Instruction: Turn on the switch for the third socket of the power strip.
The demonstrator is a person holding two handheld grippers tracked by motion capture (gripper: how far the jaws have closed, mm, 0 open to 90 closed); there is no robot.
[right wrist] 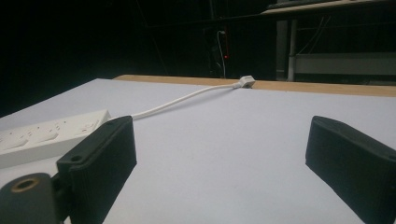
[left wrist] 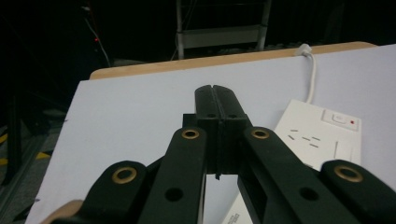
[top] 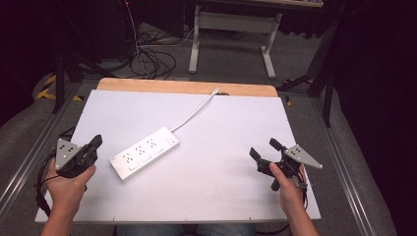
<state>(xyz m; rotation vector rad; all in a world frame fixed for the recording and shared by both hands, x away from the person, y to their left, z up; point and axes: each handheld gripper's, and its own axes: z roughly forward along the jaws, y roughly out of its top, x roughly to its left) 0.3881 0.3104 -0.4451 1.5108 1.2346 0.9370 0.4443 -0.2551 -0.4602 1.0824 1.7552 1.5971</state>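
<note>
White table (top: 221,182) bearing power strip (top: 144,152)

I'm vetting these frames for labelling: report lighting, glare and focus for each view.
High view: table evenly lit, surroundings dark, power strip slightly soft, no glare. Left gripper view: the left gripper, its fingers pressed together, is reasonably sharp; background nearly black. Right gripper view: dim, the right gripper's near fingers blurred, cable clearer.

I see a white power strip (top: 145,153) lying diagonally on the table (top: 221,147). My left gripper (top: 93,145) sits near it; the right gripper (top: 264,149) is well apart.
</note>
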